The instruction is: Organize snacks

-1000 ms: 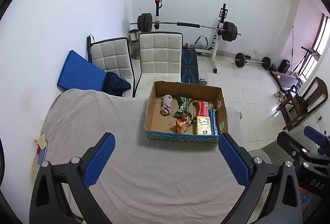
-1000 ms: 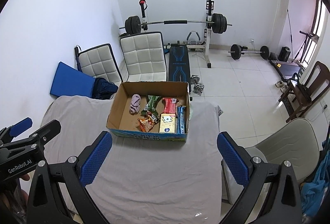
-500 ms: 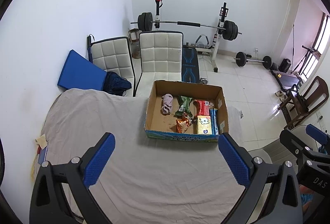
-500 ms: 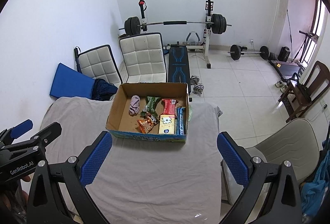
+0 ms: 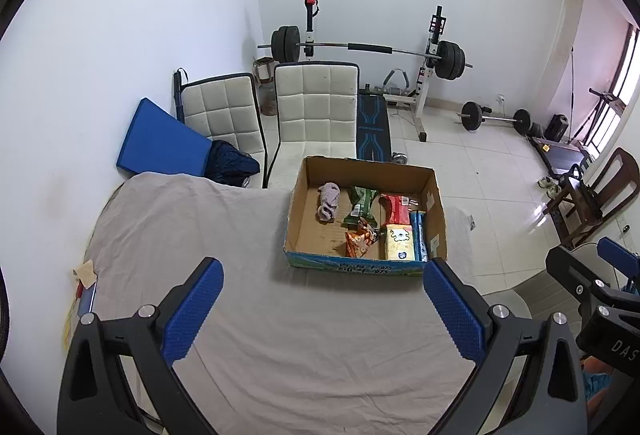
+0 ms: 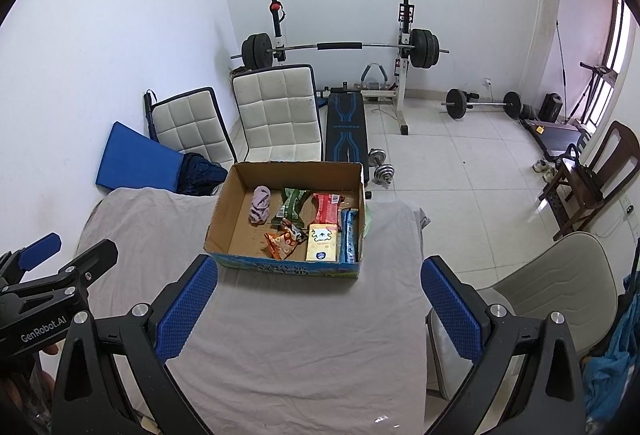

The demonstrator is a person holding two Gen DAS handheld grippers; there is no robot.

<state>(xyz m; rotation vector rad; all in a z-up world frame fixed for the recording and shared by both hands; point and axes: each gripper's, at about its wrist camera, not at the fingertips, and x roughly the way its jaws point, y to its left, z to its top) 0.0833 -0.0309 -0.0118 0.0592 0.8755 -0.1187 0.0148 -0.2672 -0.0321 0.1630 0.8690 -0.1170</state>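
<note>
Both grippers, left (image 5: 322,309) and right (image 6: 318,305), hung spread and empty over the worktop (image 5: 280,335). Snacks (image 6: 320,225) sat in the far box (image 6: 224,213). Best approach: reach in from above, one packet.

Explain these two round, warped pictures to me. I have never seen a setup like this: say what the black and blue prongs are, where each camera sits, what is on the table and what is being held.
No robot here: a person carries two hand-held grippers, each with a fisheye camera looking forward along its two blue-padded fingers.

The first picture comes from the left gripper, the second from the right gripper. Each also catches the other tool at its edge.

Both stand open and hold nothing, hovering above the grey cloth-covered table.

At the table's far end sits an open brown cardboard box. Inside lie a crumpled pale purple cloth, a green snack packet, a red snack packet, an orange snack packet, a yellow carton and a blue wrapped bar.

Behind are chairs and weightlifting gear.
</note>
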